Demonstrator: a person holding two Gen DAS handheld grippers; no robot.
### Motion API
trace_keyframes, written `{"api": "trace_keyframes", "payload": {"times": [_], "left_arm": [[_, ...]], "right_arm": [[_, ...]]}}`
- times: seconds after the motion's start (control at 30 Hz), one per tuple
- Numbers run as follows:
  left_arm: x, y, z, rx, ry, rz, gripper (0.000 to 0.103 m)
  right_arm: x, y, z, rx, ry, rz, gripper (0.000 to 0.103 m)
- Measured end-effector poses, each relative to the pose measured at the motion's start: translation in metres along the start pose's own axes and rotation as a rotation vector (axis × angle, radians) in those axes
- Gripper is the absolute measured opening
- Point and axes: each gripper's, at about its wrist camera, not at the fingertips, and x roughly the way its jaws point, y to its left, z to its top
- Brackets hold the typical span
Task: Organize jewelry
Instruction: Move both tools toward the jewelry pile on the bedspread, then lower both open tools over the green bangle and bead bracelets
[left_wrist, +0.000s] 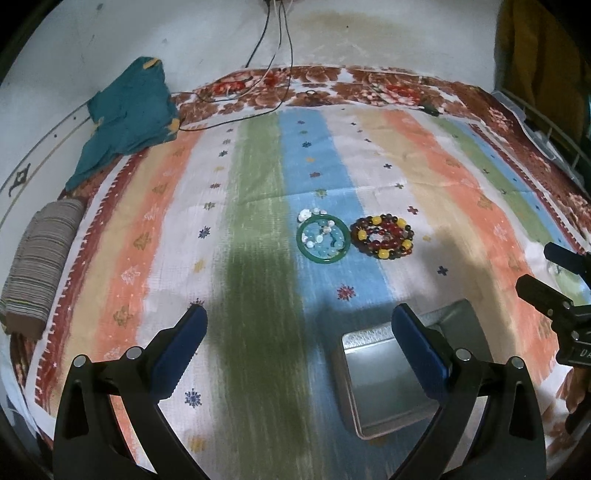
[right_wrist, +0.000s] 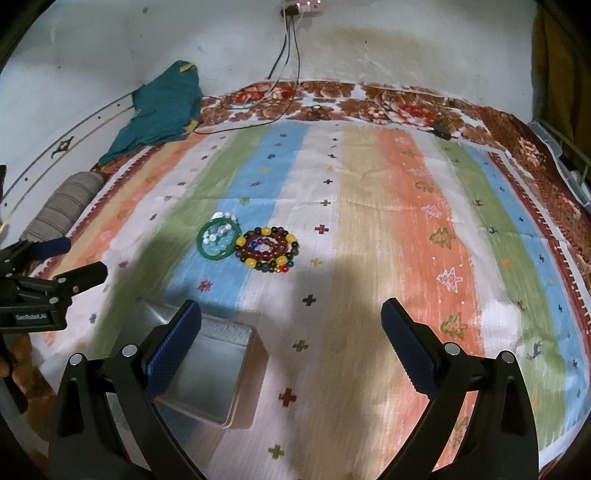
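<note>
Hovering above the near part of the bed, both tools are released and carry nothing: the left hand-held gripper (left_wrist: 299, 321) has its jaws spread wide, and the right hand-held gripper (right_wrist: 291, 315) stands equally spread.

Findings:
- The tin (left_wrist: 388, 380) lies open on the striped cloth (left_wrist: 258, 221) near the bed's front edge, below the two tools. It appears empty.
- The green bangle (left_wrist: 322, 240) rests near the middle of the bed with pale blue and white beads (left_wrist: 321, 236) coiled inside its ring and spilling over its far rim.
- The dark bracelets (left_wrist: 382, 234), red and brown with yellow beads, lie coiled just beside the bangle on its right, close enough that contact cannot be ruled out.
- No jewelry is in the tin; the task appears to be at its start.

Recommended handling, as judgement:
- The right tool sits nearer the dark coil and should take that; the left suits the bangle.
- Descend vertically, one finger inside the coil and one outside, and pinch a strand across its width.
- The bangle looks rigid and smooth; grip squarely across its rim, or it may slip.
- Lift slowly: loose strands may drag neighbours or the cloth.
- Lower well inside the tin before releasing.
</note>
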Motion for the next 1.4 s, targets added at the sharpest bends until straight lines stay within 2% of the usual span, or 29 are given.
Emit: {"api": "trace_keyframes", "payload": {"times": [0.5, 0.77, 1.13, 1.4], "left_arm": [[0.033, 0.002, 0.015, -0.022, 0.051, 0.027, 0.097], [0.057, 0.014, 0.026, -0.073, 0.098, 0.009, 0.097], [0.085, 0.013, 0.040, -0.080, 0.118, 0.025, 0.097], [0.106, 0.013, 0.047, -0.083, 0.145, 0.005, 0.097]], "right_arm": [[0.035, -0.005, 0.019, -0.010, 0.043, -0.008, 0.099], [0.053, -0.010, 0.026, 0.003, 0.069, -0.010, 0.099], [0.071, -0.016, 0.035, 0.026, 0.085, -0.007, 0.099], [0.092, -0.018, 0.042, 0.027, 0.112, -0.012, 0.099]]}}
